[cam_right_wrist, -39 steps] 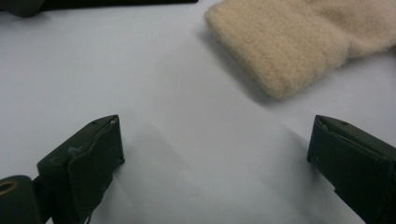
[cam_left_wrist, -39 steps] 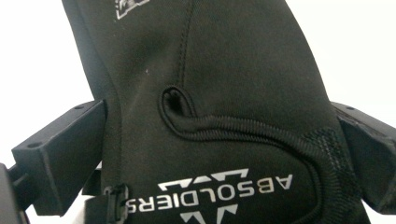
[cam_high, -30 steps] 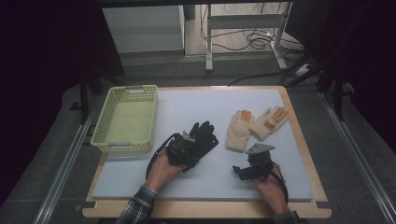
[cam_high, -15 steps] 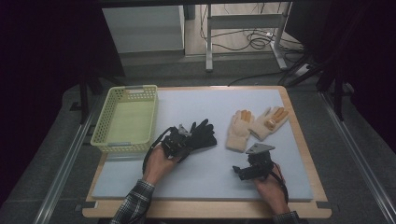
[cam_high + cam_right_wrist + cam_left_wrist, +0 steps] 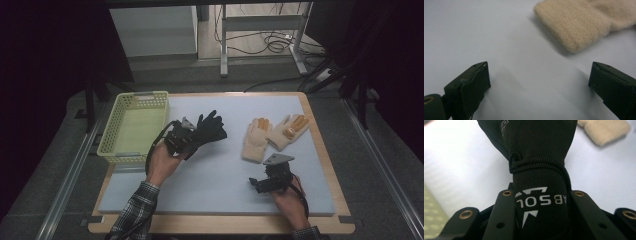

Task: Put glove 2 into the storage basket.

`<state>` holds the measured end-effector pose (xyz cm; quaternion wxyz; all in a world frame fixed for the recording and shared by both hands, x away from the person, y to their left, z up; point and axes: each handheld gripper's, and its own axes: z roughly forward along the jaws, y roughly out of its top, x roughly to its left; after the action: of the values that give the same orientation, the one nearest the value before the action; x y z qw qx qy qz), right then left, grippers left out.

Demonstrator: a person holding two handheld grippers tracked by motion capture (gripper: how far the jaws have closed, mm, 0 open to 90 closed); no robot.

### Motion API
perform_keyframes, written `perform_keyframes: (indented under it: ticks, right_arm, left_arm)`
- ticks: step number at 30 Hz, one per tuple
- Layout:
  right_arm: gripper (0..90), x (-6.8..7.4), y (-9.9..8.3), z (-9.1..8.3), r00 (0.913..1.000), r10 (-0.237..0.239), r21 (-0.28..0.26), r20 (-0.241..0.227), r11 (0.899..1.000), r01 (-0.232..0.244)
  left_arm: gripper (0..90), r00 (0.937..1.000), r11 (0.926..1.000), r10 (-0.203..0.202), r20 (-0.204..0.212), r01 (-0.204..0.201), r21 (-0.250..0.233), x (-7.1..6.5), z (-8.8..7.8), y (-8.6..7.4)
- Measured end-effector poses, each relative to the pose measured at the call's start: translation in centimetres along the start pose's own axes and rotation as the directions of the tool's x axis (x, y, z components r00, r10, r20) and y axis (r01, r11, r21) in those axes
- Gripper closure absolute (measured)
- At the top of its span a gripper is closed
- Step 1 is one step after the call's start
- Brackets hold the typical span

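The left fingers (image 5: pixel 506 217) squeeze the cuff of the black glove (image 5: pixel 210 129) and hold it up over the counter (image 5: pixel 200 175), near the yellow basket (image 5: pixel 135 127). The right fingers (image 5: pixel 471 87) are wide apart, holding nothing, near the tan gloves (image 5: pixel 270 136). The floppy glove may slip out or catch on the basket rim.

White lettering can be read on the cuff of the black glove (image 5: pixel 540 202) in the left gripper view, printed upside down as seen there: "ABSOL", with the rest cut off by the jaw at the edge. Angular white arrow-ish logo marks are printed just beside the letters. A small white emblem is seen higher up on the glove, too blurry to be made out.
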<state>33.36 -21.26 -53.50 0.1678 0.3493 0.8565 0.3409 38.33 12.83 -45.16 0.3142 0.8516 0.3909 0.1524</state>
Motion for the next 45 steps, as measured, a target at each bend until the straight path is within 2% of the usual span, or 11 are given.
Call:
perform_keyframes:
  ticks: [11,19,29,30,31,32,35,36,37,38,45]
  right_arm:
    - [3.2,0.0,0.0,0.0,1.0000,-0.002,-0.001,0.000,1.000,0.002]
    - [3.3,0.0,0.0,0.0,1.0000,-0.001,-0.003,0.000,1.000,0.001]
    - [3.2,0.0,0.0,0.0,1.0000,-0.001,-0.003,0.000,1.000,0.001]
    - [3.2,0.0,0.0,0.0,1.0000,-0.001,-0.004,0.000,1.000,0.001]
    - [3.2,0.0,0.0,0.0,1.0000,-0.001,-0.003,0.000,1.000,0.001]
    - [3.2,0.0,0.0,0.0,1.0000,-0.001,-0.003,0.000,1.000,0.001]
    - [3.2,0.0,0.0,0.0,1.0000,0.000,-0.003,0.000,1.000,0.000]
    - [3.2,0.0,0.0,0.0,1.0000,0.000,-0.003,0.000,1.000,0.000]
    - [3.2,0.0,0.0,0.0,1.0000,0.000,-0.003,0.000,1.000,0.000]
    - [3.2,0.0,0.0,0.0,1.0000,0.000,-0.003,0.000,1.000,0.000]
    - [3.2,0.0,0.0,0.0,1.0000,0.000,-0.004,0.000,1.000,0.000]
  left_arm:
    - [70.3,0.9954,0.9973,-0.067,-0.069,0.065,-0.035,3.6,-2.8,0.6]
    - [70.0,0.9787,0.9897,-0.139,-0.151,0.133,-0.053,6.7,-5.0,0.3]
    - [69.7,0.9336,0.9654,-0.260,-0.247,0.246,-0.086,11.9,-7.2,-2.6]
    - [69.7,0.9222,0.9602,-0.279,-0.268,0.265,-0.089,12.8,-7.6,-3.4]
    - [69.7,0.9222,0.9602,-0.279,-0.268,0.265,-0.089,12.8,-7.6,-3.4]
    - [69.6,0.9088,0.9540,-0.300,-0.290,0.286,-0.091,13.6,-7.9,-4.2]
    - [69.6,0.8951,0.9471,-0.321,-0.310,0.308,-0.091,14.5,-8.1,-5.0]
    - [69.5,0.8828,0.9404,-0.339,-0.325,0.329,-0.087,15.2,-8.1,-5.7]
    - [69.4,0.8828,0.9404,-0.339,-0.325,0.329,-0.087,15.2,-8.1,-5.7]
    - [69.3,0.8715,0.9323,-0.359,-0.335,0.353,-0.080,16.0,-8.0,-6.5]
    - [68.8,0.8467,0.9142,-0.393,-0.359,0.402,-0.053,17.4,-6.9,-8.3]
